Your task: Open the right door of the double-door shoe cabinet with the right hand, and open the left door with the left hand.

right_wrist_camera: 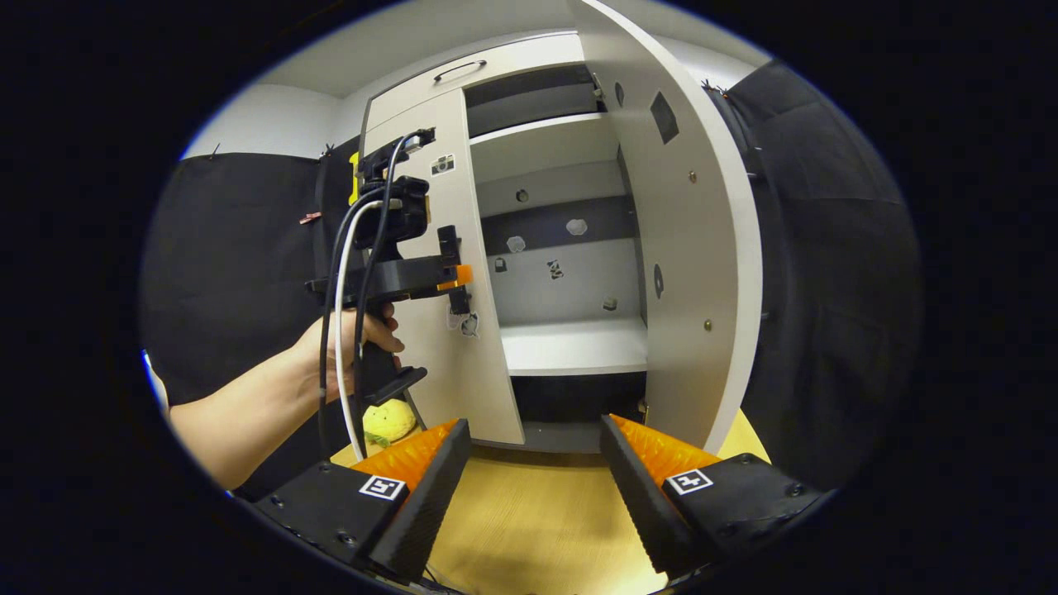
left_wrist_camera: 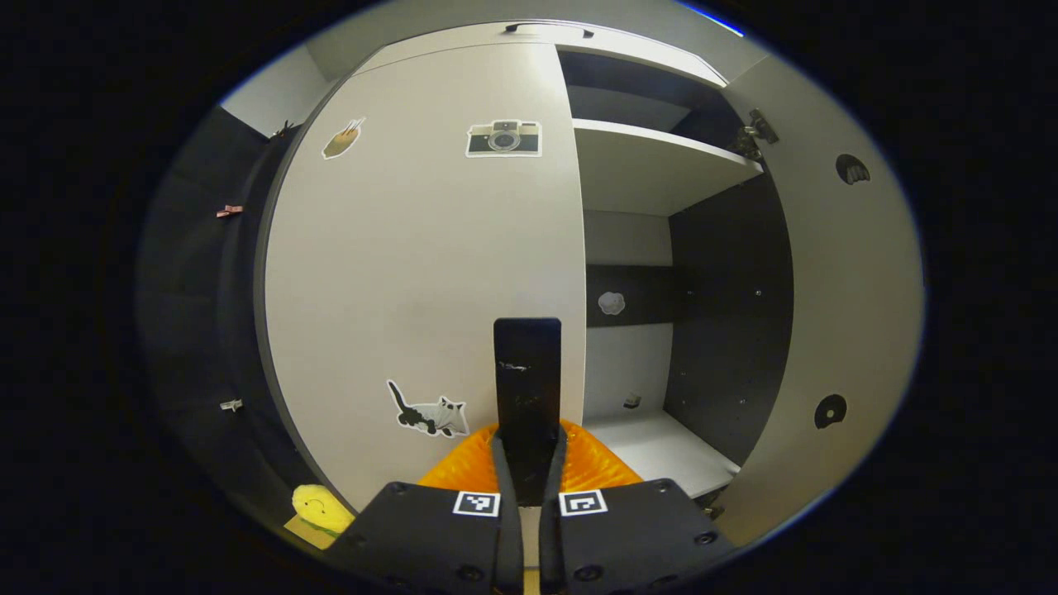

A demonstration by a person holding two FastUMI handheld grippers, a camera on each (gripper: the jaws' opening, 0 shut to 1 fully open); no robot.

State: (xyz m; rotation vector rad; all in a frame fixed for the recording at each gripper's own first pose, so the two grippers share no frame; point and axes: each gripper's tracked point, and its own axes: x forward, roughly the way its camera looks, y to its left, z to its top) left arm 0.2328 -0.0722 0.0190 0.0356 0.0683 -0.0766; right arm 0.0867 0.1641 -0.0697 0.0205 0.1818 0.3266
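Left gripper view first: the left gripper [left_wrist_camera: 529, 463] sits right at the inner edge of the left door [left_wrist_camera: 421, 264], its fingers drawn in narrow around a dark vertical handle [left_wrist_camera: 527, 372] standing up between them; whether both fingers truly press on it, I cannot tell. The left door is shut or near shut, with a camera sticker [left_wrist_camera: 504, 138] up high and a cat sticker [left_wrist_camera: 430, 411] low down. To the right the shoe cabinet [left_wrist_camera: 661, 190] gapes open, showing a pale upper shelf [left_wrist_camera: 653, 161], a dark side wall and a pale bottom shelf [left_wrist_camera: 661, 446]. The right door [left_wrist_camera: 843, 330] is swung wide out at the right edge of the view. A yellow plush toy [left_wrist_camera: 318, 506] sits low at the left. Over to the right gripper view: the right gripper [right_wrist_camera: 536, 463] hangs back from the cabinet above a wooden floor [right_wrist_camera: 529, 521], fingers spread wide and holding nothing. Ahead, a hand [right_wrist_camera: 364, 339] grips the left gripper [right_wrist_camera: 456, 281], whose tip is up against the left door [right_wrist_camera: 450, 330] edge. The right door [right_wrist_camera: 694, 273] stands swung open toward the camera, and the inside shelf [right_wrist_camera: 574, 343] is in plain sight. The yellow plush toy [right_wrist_camera: 388, 420] lies on the floor beside the left door.
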